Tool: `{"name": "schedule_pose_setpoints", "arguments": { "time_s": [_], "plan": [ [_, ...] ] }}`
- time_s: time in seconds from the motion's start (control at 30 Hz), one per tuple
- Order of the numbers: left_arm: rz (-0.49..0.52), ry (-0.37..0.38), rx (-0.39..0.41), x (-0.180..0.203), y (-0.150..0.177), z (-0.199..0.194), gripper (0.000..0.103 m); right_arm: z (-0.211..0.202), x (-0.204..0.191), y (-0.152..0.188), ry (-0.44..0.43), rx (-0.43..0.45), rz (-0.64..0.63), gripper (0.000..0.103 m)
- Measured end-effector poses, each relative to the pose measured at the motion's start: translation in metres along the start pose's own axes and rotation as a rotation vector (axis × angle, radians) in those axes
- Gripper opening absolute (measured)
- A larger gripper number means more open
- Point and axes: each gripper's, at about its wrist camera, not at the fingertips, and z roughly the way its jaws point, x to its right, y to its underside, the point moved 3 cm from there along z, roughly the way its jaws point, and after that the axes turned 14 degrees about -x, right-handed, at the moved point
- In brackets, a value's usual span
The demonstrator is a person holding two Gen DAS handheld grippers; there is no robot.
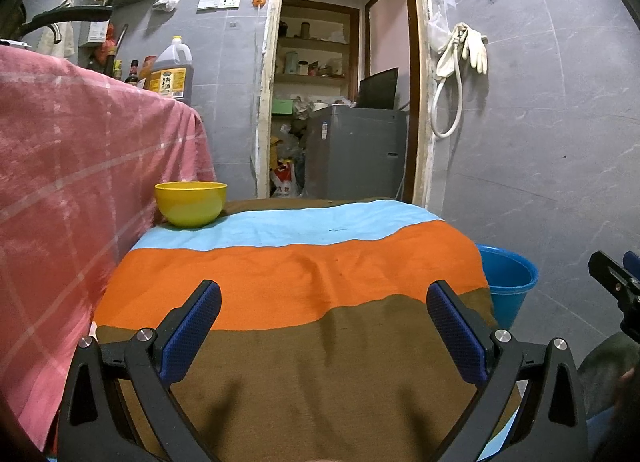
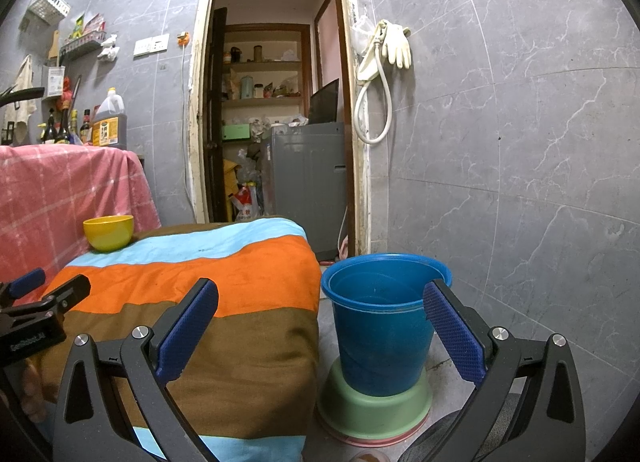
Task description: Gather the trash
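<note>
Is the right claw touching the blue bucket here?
Apart. The right wrist view shows the right claw open and empty, with the blue bucket standing farther off on the floor.

Yellow bowl (image 1: pixel 191 203) on striped cloth (image 1: pixel 296 282)

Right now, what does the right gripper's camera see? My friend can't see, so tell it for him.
The open right gripper hovers empty between a striped cloth-covered table and a blue bucket standing on a green basin on the floor. A yellow bowl sits at the table's far left corner.
</note>
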Motion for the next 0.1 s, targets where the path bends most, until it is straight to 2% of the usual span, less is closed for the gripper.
{"name": "schedule_pose_setpoints", "arguments": {
  "time_s": [0.1],
  "plan": [
    [0.003, -0.007, 0.006, 0.0007, -0.0003, -0.0005, 0.101, 0.0000, -0.0006, 0.0001, 0.000, -0.001, 0.001, 0.103]
  ]
}}
